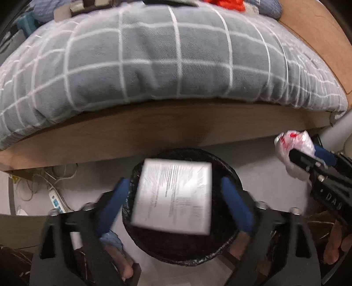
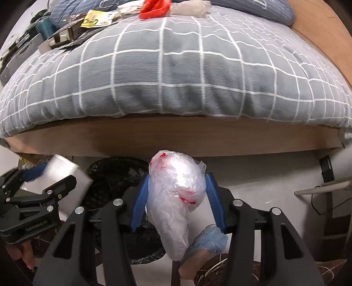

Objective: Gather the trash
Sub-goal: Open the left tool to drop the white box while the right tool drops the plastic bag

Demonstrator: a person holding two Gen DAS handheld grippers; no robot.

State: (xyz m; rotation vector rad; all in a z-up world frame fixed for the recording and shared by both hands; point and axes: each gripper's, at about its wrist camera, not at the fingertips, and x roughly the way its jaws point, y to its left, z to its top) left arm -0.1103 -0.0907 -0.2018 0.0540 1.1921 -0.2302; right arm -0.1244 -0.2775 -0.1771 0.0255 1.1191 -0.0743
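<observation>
My left gripper (image 1: pixel 175 187) is open, its blue fingers wide apart over a round bin with a black liner (image 1: pixel 228 248). A white box with printed text (image 1: pixel 173 195) hangs blurred between the fingers, over the bin's mouth, apart from both pads. My right gripper (image 2: pixel 176 193) is shut on a crumpled clear plastic bag with red print (image 2: pixel 176 193), held just right of the bin (image 2: pixel 110 176). The right gripper and bag also show at the right of the left wrist view (image 1: pixel 294 151). The left gripper and box show at the left of the right wrist view (image 2: pixel 66 182).
A bed with a grey checked cover (image 2: pixel 176 72) on a wooden frame (image 1: pixel 154 136) stands just behind the bin. More wrappers, a red item (image 2: pixel 154 8) and clear plastic lie at its far side. A power strip with cables (image 1: pixel 57 198) lies on the floor at left.
</observation>
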